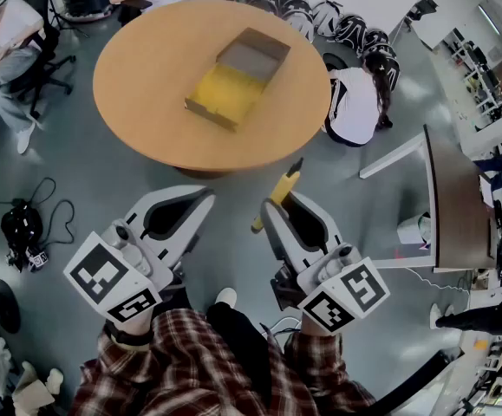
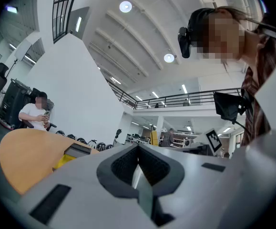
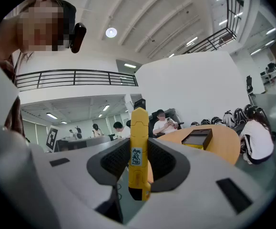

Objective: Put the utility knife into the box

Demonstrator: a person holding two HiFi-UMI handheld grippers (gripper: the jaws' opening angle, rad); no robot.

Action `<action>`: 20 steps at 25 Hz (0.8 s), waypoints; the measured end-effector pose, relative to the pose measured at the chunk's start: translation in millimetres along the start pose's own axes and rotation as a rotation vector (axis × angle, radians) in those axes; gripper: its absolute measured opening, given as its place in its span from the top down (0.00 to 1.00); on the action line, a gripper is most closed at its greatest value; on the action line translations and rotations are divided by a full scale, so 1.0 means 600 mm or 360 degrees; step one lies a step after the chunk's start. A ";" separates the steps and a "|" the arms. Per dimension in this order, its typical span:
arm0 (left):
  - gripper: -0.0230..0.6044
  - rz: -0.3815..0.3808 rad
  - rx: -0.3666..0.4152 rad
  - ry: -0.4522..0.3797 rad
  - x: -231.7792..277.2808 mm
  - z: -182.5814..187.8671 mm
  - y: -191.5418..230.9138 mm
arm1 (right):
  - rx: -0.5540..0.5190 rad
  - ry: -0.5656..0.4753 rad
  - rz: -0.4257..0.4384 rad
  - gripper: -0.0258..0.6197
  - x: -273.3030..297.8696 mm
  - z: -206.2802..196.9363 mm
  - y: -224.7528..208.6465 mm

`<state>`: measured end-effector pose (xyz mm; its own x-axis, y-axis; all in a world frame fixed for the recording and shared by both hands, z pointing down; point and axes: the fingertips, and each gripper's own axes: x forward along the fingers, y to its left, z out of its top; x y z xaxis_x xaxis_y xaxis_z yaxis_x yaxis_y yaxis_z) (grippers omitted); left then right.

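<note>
An open cardboard box (image 1: 264, 43) with a yellow inside flap lies on the round wooden table (image 1: 146, 76), a little right of its middle. It also shows far off in the right gripper view as box (image 3: 197, 138) and in the left gripper view as box (image 2: 73, 151). My right gripper (image 1: 275, 208) is held over the floor, short of the table's near edge, shut on a yellow utility knife (image 1: 278, 194). The knife (image 3: 138, 147) stands upright between the pads and pokes out past them. My left gripper (image 1: 200, 199) is beside it at the same height, shut and empty, gripper (image 2: 138, 150).
A person in white (image 1: 355, 102) sits by the table's right edge; others sit at the far left (image 1: 8, 50) and behind. Helmets (image 1: 303, 7) line the far wall. A desk (image 1: 459, 206) stands at right. A black device with cables (image 1: 21, 228) lies on the floor at left.
</note>
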<state>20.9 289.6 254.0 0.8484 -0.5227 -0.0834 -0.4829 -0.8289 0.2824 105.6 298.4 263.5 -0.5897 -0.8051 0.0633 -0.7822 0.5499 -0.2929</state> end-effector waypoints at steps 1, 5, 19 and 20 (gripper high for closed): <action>0.95 -0.0004 -0.0008 0.0004 0.000 0.005 0.021 | 0.0004 0.0005 -0.0013 0.77 0.020 0.001 -0.003; 0.95 -0.0021 -0.0007 0.0013 -0.001 0.048 0.139 | 0.0011 0.0007 -0.0049 0.77 0.143 0.015 -0.013; 0.95 -0.0171 -0.0050 0.0086 0.000 0.119 0.447 | 0.0031 -0.0074 -0.0354 0.77 0.400 0.046 -0.062; 0.95 -0.0172 -0.0062 0.0095 0.012 0.114 0.456 | 0.0037 -0.0066 -0.0375 0.77 0.401 0.045 -0.079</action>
<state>-120.1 45.7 265.2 0.9070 -0.4170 -0.0585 -0.3802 -0.8708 0.3117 6.0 72.6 266.5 -0.3826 -0.9192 0.0932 -0.8920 0.3412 -0.2964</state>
